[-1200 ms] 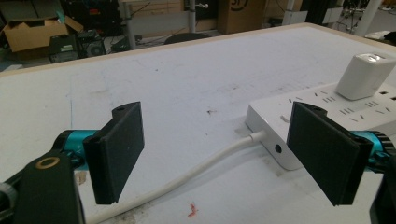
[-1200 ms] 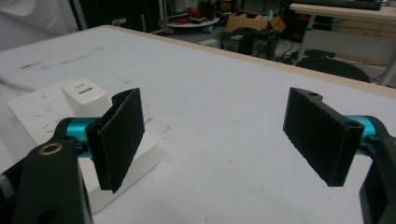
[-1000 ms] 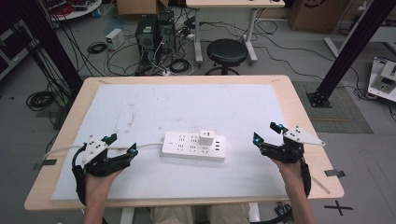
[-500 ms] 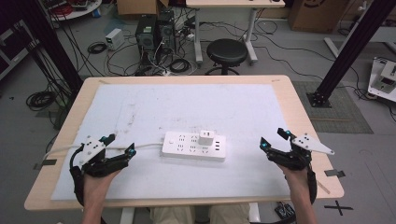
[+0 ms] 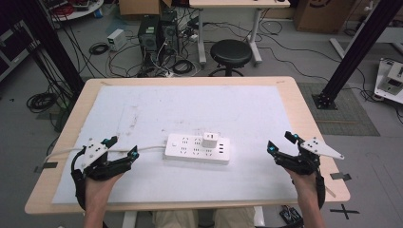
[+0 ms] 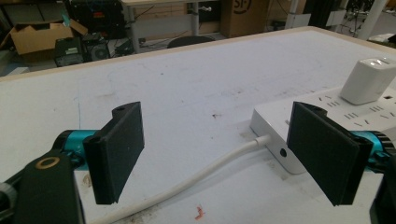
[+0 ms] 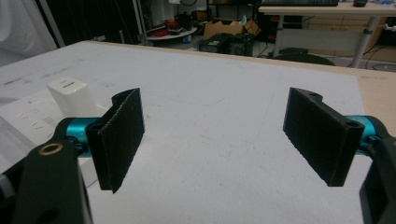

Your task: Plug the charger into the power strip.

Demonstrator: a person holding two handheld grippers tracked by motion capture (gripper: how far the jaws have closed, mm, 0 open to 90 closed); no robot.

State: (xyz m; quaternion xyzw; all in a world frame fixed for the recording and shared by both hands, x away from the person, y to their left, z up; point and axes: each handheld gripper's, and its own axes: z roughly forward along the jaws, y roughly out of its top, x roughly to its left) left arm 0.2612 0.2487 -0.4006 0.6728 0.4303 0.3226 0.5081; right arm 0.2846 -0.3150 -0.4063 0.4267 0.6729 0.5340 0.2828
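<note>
I see the power strip [image 5: 197, 148] at lower centre of the tabletop [image 5: 304, 118], long axis left-right. My left hand-held gripper [image 5: 122, 148], released, is nearer; right hand-held gripper [image 5: 281, 141], released too, sits farther off.

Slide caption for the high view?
White power strip with plugged adapter lies between two open tools on the table.

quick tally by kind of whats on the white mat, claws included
power strip: 1
white plug-in adapter, seated on the strip: 1
white cable leaving the strip's left end: 1
claws, both open and empty: 2, the left claw and the right claw
total: 5
</note>
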